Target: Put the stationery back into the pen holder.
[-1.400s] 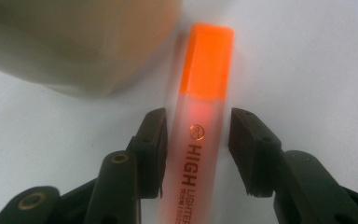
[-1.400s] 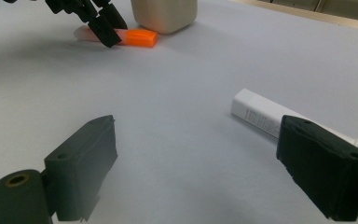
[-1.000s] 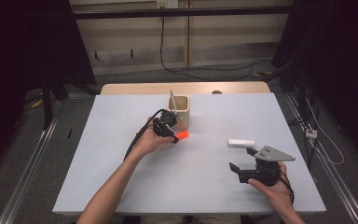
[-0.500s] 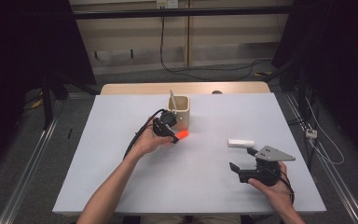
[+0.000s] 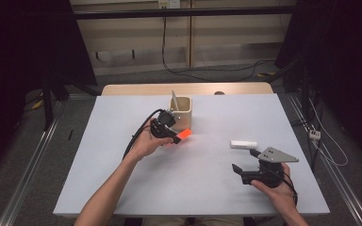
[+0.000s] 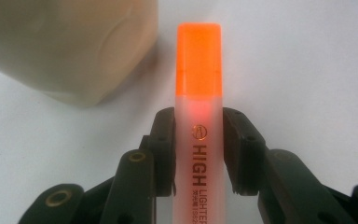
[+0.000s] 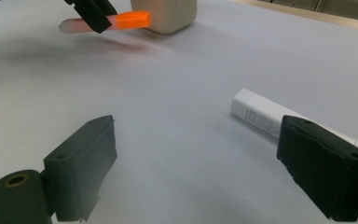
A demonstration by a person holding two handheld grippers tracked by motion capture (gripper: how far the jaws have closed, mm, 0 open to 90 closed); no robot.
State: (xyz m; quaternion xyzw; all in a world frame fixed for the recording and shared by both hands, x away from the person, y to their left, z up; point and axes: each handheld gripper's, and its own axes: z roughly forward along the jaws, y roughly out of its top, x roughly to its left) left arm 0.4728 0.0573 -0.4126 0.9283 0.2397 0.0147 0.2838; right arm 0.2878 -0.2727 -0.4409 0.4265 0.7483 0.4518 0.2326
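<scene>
Your left gripper (image 6: pixel 198 149) clamped the highlighter (image 6: pixel 199 116), cup (image 5: pixel 181 109) at its 12 o'clock; your right gripper (image 7: pixel 205 172) gaped wide.

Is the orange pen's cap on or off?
On. The highlighter in the left gripper ends in a solid orange cap, square at the tip, with no bare nib showing.

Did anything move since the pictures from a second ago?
Nothing visibly changed. The left gripper still holds the orange highlighter beside the beige cup, the right gripper still rests open near the white tube, and the table looks the same.
</scene>
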